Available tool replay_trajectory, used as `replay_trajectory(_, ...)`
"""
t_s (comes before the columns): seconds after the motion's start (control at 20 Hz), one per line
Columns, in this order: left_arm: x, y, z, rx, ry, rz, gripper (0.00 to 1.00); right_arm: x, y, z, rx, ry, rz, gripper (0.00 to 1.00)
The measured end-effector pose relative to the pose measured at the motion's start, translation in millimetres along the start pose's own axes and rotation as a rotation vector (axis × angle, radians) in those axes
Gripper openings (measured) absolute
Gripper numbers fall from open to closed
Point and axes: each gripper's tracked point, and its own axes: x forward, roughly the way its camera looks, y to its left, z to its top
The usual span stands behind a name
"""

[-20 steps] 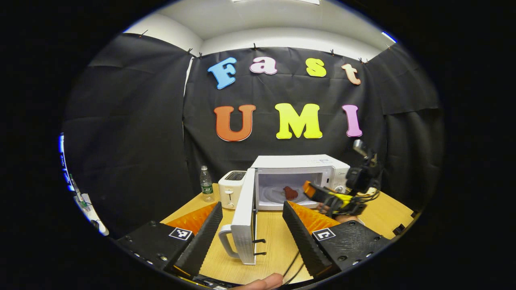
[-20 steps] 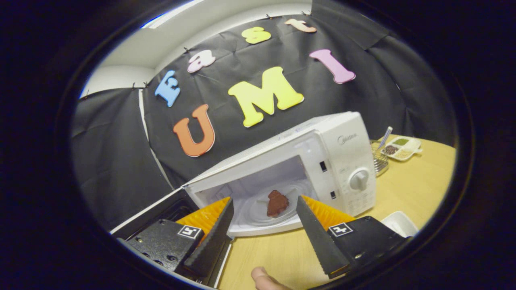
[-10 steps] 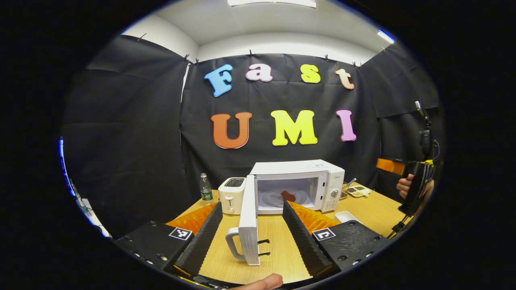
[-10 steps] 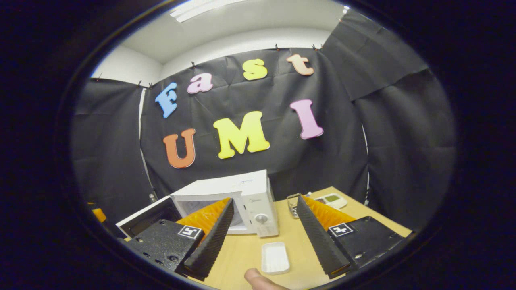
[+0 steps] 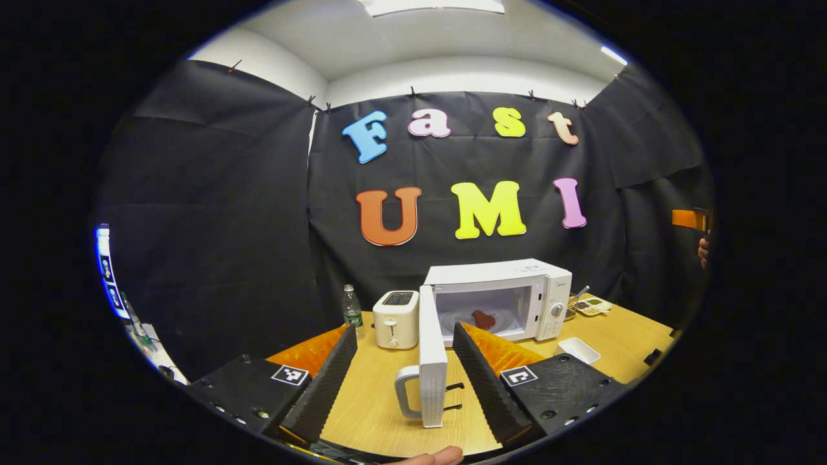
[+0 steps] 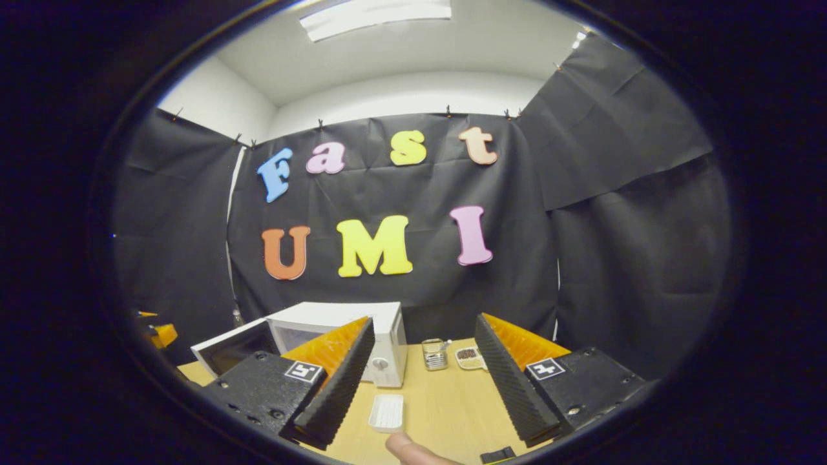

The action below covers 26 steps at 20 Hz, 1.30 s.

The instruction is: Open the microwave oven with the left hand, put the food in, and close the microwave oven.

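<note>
So the microwave [image 5: 501,300] sits at the back of the desk [image 5: 381,400] with its door [image 5: 431,365] swung wide open toward the camera, handle on the left face. The food [image 5: 482,319], a brown chunk, is on the glass plate inside. Left tool [image 5: 404,368] is spread open with nothing in it, door edge showing between its fingers but no contact. Right tool [image 6: 420,381] is open too, empty, well back from the microwave [image 6: 362,342]. A toaster [image 5: 396,310] and bottle [image 5: 351,307] stand left of it, a small white tray [image 6: 387,412] on the desk in front.
</note>
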Motion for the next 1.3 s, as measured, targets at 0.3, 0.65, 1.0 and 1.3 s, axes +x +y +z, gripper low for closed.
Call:
replay_trajectory(0.3, 25.9, 0.2, -32.5, -0.008, 0.040, -0.044, 0.00, -23.9, 14.7, -2.2, 0.015, 0.011, 0.090, 0.99)
replay_trajectory(0.65, 53.7, 9.1, -57.1, -0.022, 0.036, -0.015, 0.00, -40.1, 16.7, -1.7, 0.019, -0.017, 0.111, 0.99)
replay_trajectory(1.0, 65.2, 29.3, -99.8, -0.069, 0.111, -0.008, 0.00, -48.1, 27.8, -4.2, 0.017, -0.037, 0.166, 0.99)
replay_trajectory(1.3, 82.4, 32.3, -141.8, -0.119, 0.148, -0.021, 0.00, -46.9, 27.6, -8.0, 0.014, -0.022, 0.172, 0.99)
